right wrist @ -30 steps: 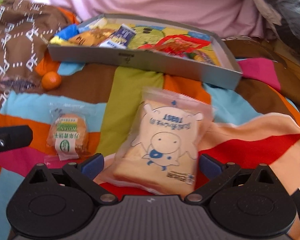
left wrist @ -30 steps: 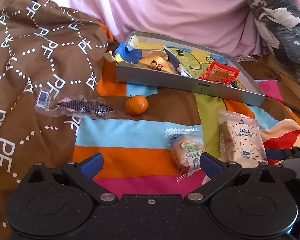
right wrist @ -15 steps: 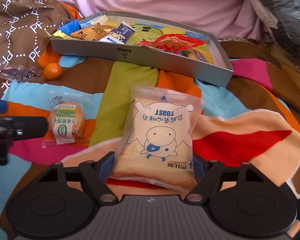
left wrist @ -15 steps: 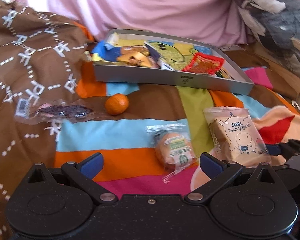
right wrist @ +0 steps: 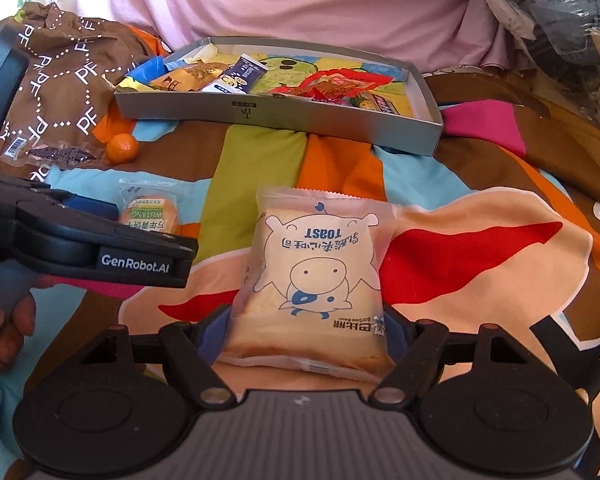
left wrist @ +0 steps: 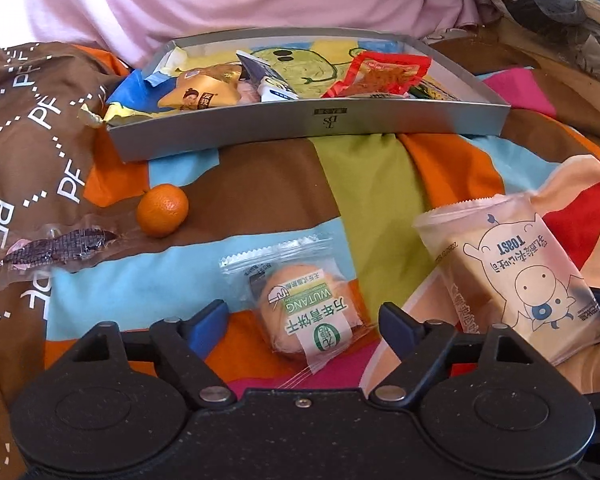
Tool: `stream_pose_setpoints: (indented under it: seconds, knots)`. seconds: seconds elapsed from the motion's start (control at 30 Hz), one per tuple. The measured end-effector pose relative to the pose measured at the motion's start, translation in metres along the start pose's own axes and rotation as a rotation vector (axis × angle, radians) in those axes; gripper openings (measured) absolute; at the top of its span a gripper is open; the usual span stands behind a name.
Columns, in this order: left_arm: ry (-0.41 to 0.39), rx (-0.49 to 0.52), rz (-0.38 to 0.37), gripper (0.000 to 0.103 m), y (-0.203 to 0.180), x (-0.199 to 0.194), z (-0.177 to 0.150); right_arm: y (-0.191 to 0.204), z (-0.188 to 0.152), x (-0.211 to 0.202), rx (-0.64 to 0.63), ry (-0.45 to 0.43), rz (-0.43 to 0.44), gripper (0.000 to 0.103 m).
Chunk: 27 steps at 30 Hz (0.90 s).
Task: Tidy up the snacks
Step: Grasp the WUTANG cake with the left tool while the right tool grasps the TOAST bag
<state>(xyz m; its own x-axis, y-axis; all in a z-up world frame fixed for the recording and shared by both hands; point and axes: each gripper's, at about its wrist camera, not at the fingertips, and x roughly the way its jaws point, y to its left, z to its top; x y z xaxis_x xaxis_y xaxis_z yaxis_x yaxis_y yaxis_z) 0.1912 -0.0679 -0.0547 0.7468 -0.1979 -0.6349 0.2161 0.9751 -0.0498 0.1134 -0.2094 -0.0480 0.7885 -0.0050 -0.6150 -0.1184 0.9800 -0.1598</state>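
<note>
Left wrist view: left gripper (left wrist: pixel 300 320) is standing wide, straddling the round biscuit pack (left wrist: pixel 304 312) lying on the striped bedspread (left wrist: pixel 364 184); its fingers are not touching the wrapper. Mandarin (left wrist: pixel 163 210) and dark snack strip (left wrist: pixel 56 246) are lying far left; the grey tray (left wrist: pixel 316 120) is sitting beyond. Judgement: biscuit is light but brittle, film slippery; squeezing gently across the disc looks safer than pinching the crimped ends.

Right wrist view: right gripper (right wrist: pixel 306 332) is clamping the toast packet (right wrist: pixel 316 268) at its near end, both pads pressing the sides. Judgement: soft, airy bread, crushes easily; light grip suffices. Tray (right wrist: pixel 340 120) is waiting farther off.
</note>
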Motion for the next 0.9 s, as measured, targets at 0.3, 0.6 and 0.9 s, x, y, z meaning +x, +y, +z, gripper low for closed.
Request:
stream_pose_setpoints:
  seconds: [0.3,0.6,0.9]
  knots:
    - [-0.021,-0.044,-0.013,0.059,0.018,-0.014,-0.005,0.004,-0.001,0.002,-0.017,-0.010,-0.002,0.079]
    - [0.048,-0.069,-0.041,0.057,0.034,-0.043,-0.019,0.010,-0.002,0.002,-0.034,-0.001,0.075,0.079]
    - [0.094,-0.063,-0.044,0.057,0.044,-0.059,-0.033,0.010,0.007,0.025,0.003,0.080,0.091,0.091]
